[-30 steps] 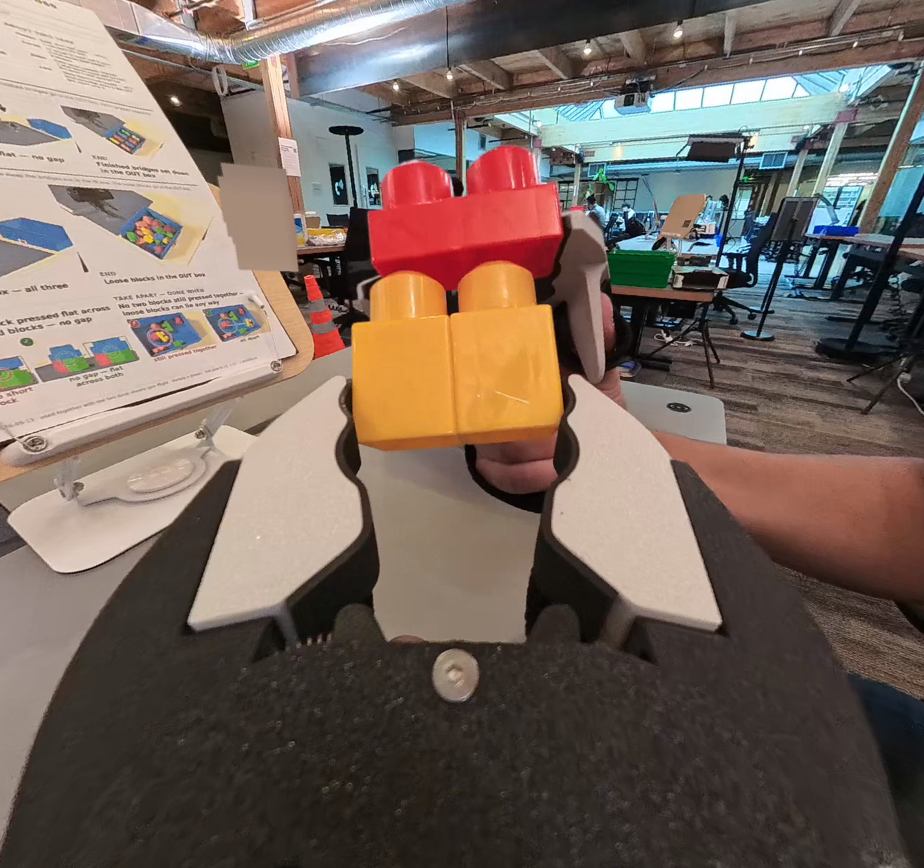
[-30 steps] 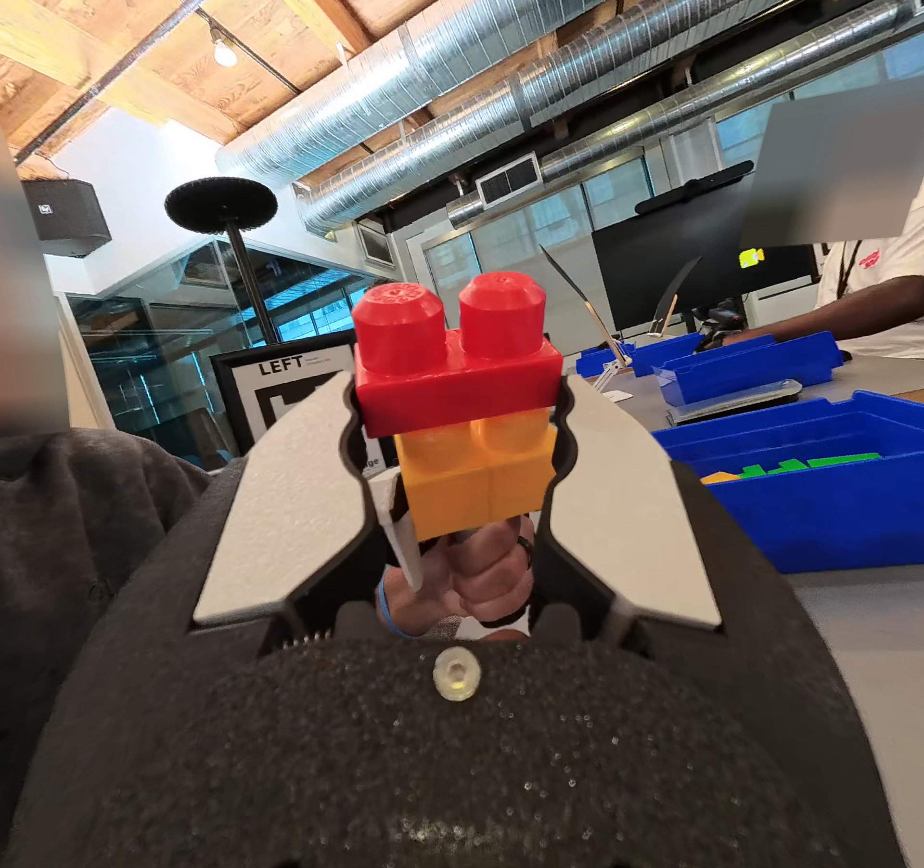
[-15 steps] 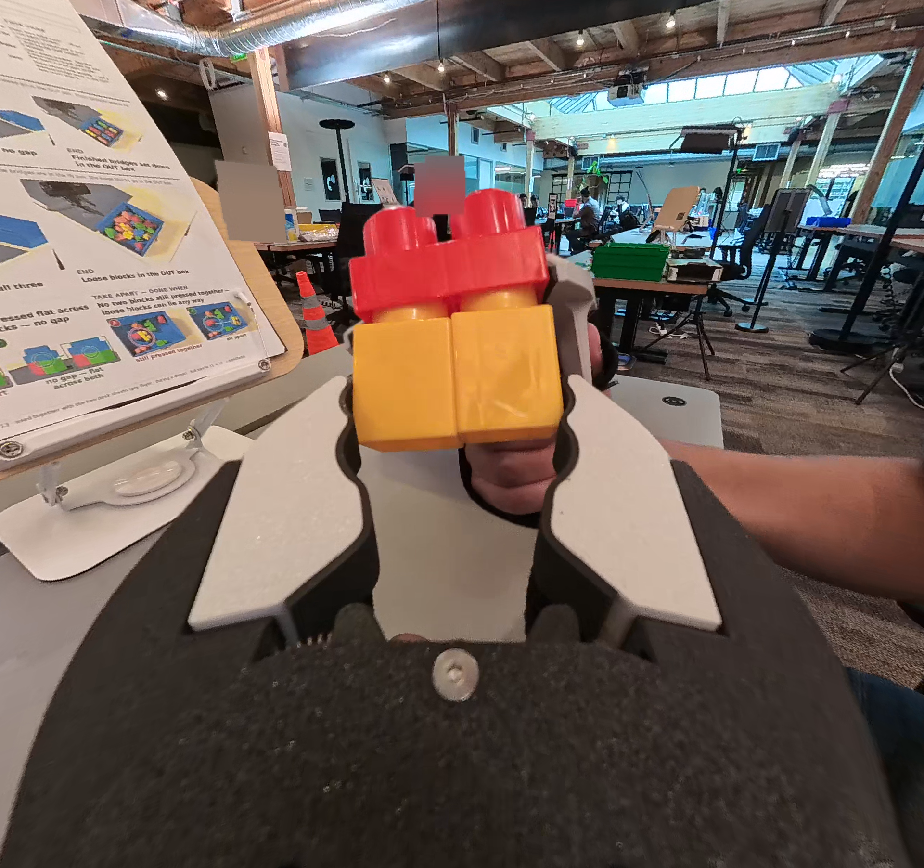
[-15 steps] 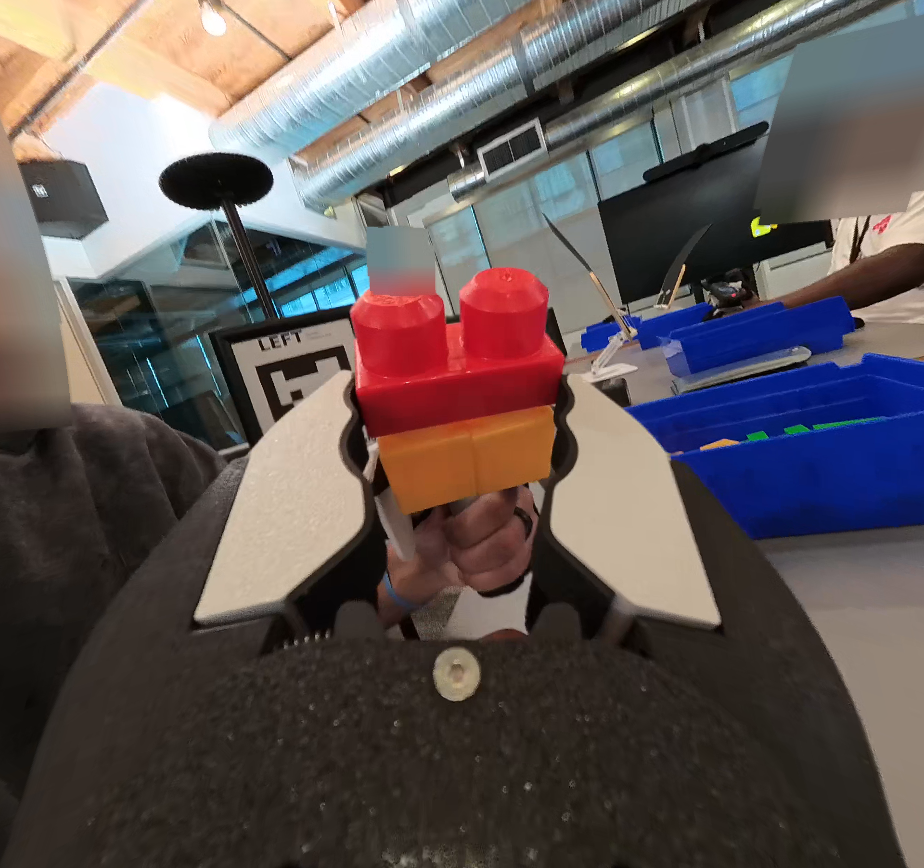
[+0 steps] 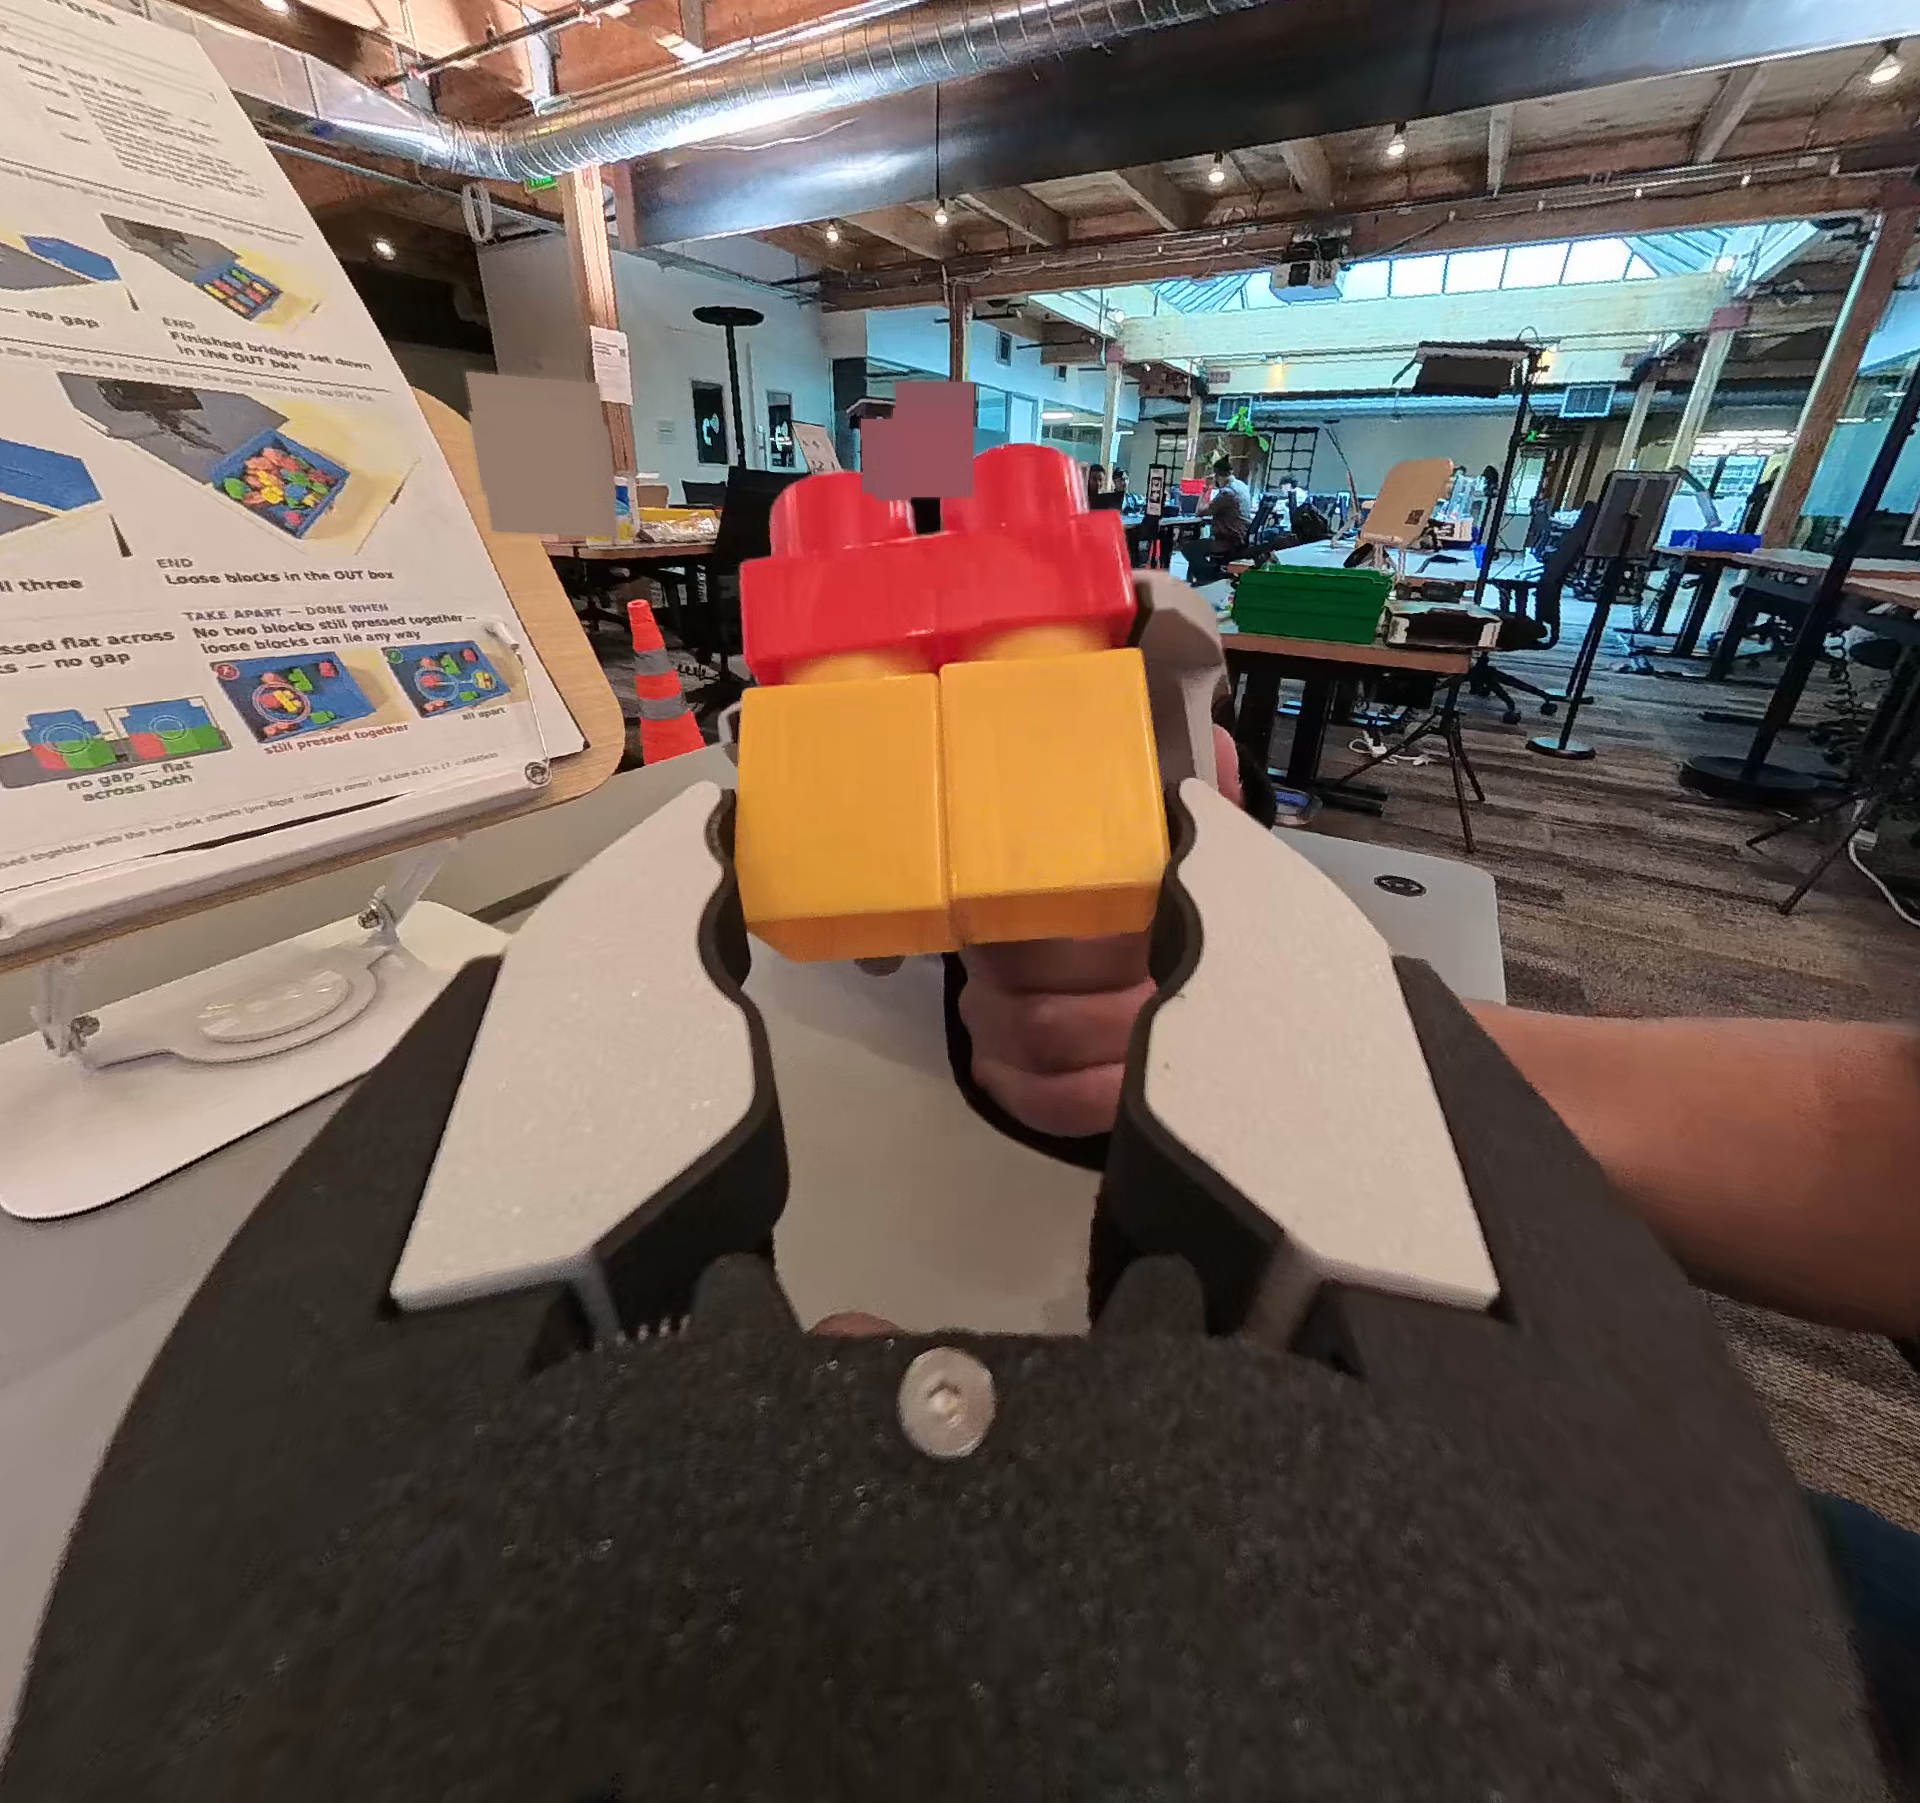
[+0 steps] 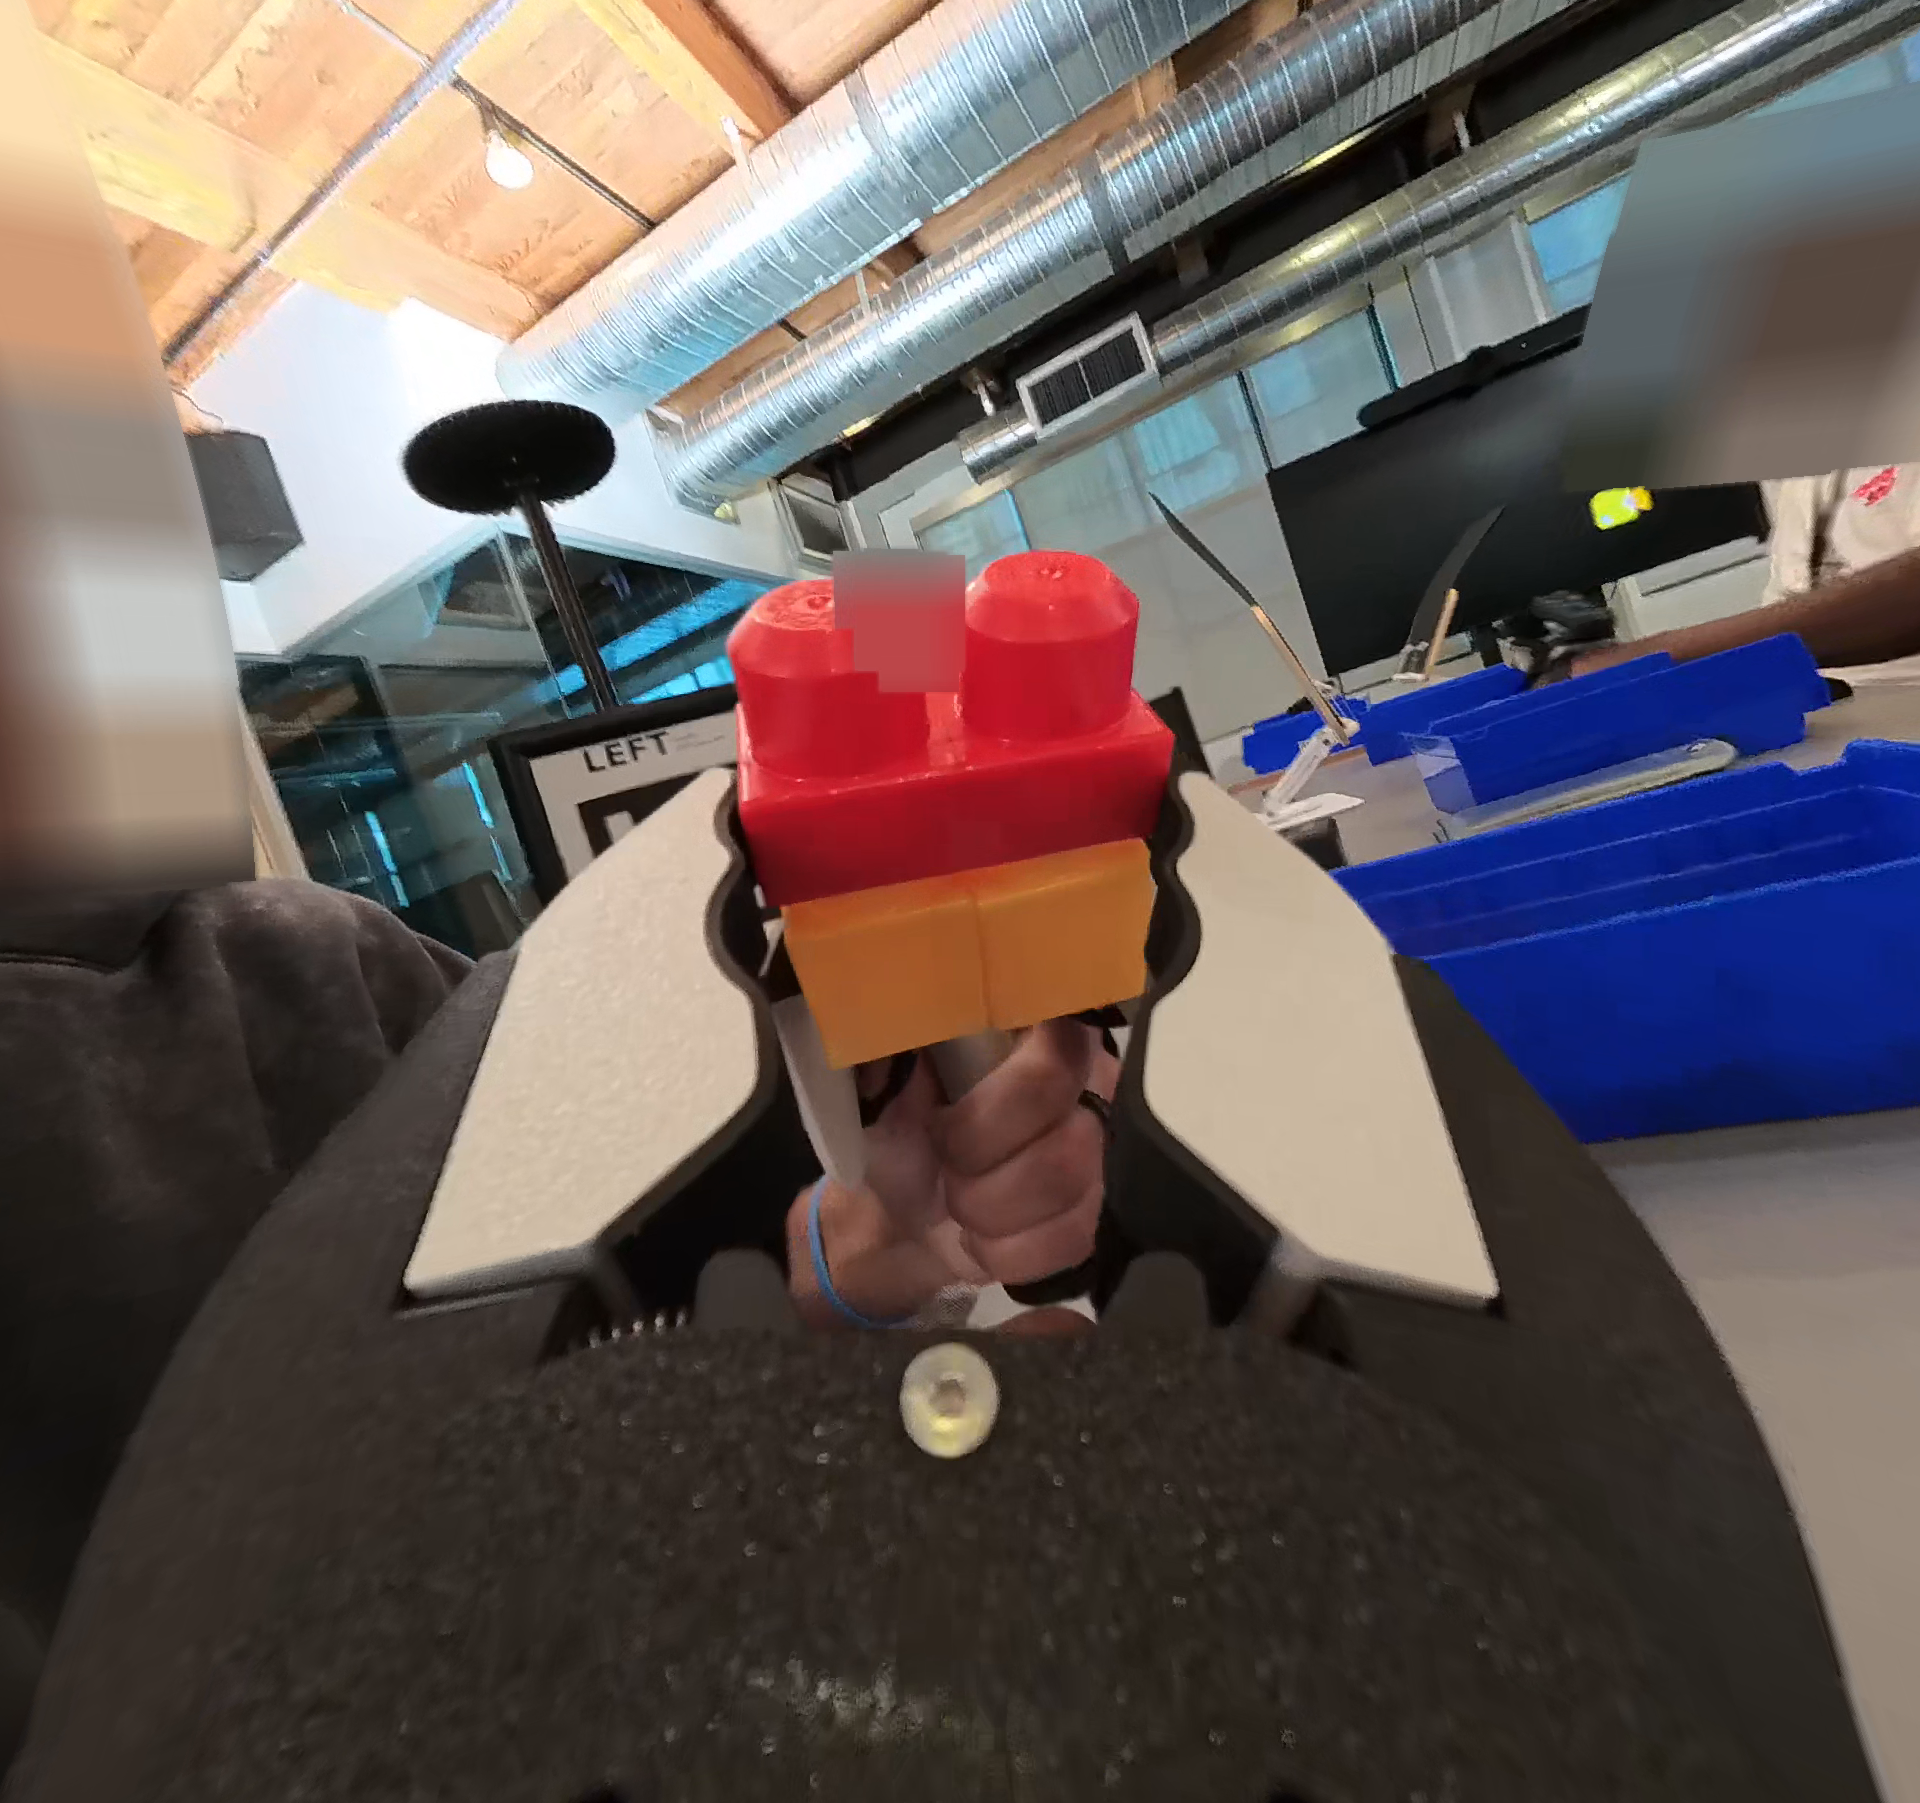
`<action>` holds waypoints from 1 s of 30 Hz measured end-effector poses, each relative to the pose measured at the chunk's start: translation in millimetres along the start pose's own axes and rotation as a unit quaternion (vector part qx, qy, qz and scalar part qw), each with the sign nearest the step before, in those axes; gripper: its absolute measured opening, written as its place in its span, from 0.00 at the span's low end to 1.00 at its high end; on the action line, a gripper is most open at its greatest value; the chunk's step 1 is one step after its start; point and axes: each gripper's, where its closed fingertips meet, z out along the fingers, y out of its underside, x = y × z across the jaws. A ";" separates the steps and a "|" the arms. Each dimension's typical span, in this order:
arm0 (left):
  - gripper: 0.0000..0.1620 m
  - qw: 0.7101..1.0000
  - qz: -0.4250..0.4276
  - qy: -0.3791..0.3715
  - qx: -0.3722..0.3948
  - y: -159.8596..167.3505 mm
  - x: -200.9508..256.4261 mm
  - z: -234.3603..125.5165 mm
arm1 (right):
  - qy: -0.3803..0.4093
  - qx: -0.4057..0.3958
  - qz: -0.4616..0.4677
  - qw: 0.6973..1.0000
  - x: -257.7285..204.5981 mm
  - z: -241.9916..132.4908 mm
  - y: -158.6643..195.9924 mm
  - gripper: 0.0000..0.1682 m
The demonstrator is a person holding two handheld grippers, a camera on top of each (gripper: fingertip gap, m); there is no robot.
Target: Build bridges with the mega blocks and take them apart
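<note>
Both grippers hold a two-block stack up in the air, facing each other. My left gripper is shut on the yellow block, the lower one. My right gripper is shut on the red block, which sits on top of the yellow block. In the left wrist view the red block rests on the yellow studs, with a thin strip of stud showing between them. One finger of the right gripper shows behind the stack. One finger of the left gripper shows below the stack in the right wrist view.
An instruction board on a white stand is at the left of the grey table. Blue bins stand at the right, one with loose blocks. Another person's arm rests on a table beyond them. Less than 4 cm separates the two grippers' tips.
The red block has come down onto the yellow block: the yellow studs, fully exposed a second ago, are now almost covered. Both grippers have stayed shut.
</note>
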 end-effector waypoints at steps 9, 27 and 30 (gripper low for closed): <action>0.46 1.000 -0.008 -0.006 0.018 0.8 -3.1 0.8 | -0.006 0.004 -0.007 1.000 3.5 4.2 1.0 0.44; 0.47 1.000 0.009 -0.002 -0.018 10.7 -9.1 -7.1 | 0.050 -0.112 -0.027 0.992 10.7 -2.6 18.2 0.53; 0.47 0.997 0.063 -0.025 -0.047 15.3 -16.8 -17.2 | 0.082 -0.139 -0.008 0.987 13.5 -7.8 23.7 0.56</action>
